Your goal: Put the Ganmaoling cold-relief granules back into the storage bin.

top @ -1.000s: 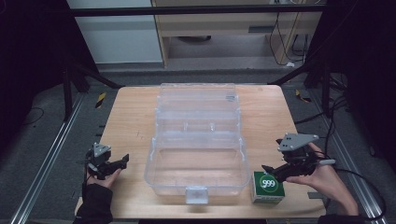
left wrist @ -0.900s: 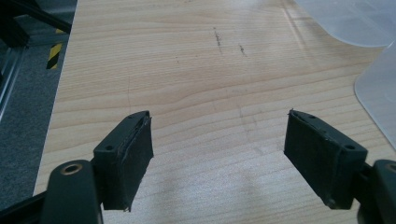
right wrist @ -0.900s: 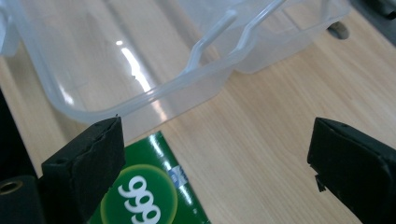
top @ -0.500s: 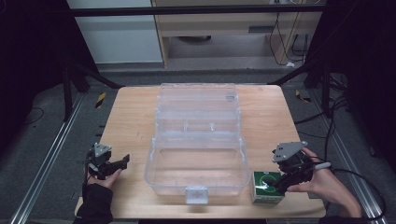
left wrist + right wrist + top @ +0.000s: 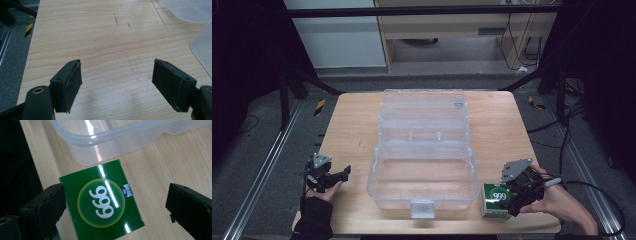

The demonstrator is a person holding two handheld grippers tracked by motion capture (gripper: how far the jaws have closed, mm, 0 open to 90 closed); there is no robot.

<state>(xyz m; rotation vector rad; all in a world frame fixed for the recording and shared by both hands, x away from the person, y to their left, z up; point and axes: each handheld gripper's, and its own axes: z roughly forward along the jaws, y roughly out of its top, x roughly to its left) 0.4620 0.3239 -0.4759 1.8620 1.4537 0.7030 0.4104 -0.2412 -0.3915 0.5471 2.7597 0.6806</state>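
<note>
High view showed a wooden tabletop [image 5: 352,130] with a clear plastic box [image 5: 422,182] standing open at its middle, the lid [image 5: 423,107] folded back toward the far edge and a latch tab [image 5: 422,208] at the near wall. A green carton [image 5: 495,200] printed with "999" in a pale circle sat near the front right corner of the tabletop, just beside the box's right near corner.

The right gripper [image 5: 511,199], held in the person's right hand [image 5: 562,205], hung directly over the carton, its grey three-cornered plate [image 5: 514,170] uppermost. In the right gripper view its fingers [image 5: 45,205] stood wide apart: one was at the carton's [image 5: 102,200] left edge, though contact could not be judged, and the other was well clear on the opposite side, over bare wood. The box's rounded corner [image 5: 100,142] lay just beyond the carton.

The left gripper [image 5: 343,173] rested low at the tabletop's front left edge, held in the left hand [image 5: 319,187], well apart from the box. In the left gripper view its fingers [image 5: 67,85] were spread wide over bare wood grain [image 5: 112,45], holding nothing, with the box's clear edge [image 5: 202,45] at the right.
</note>
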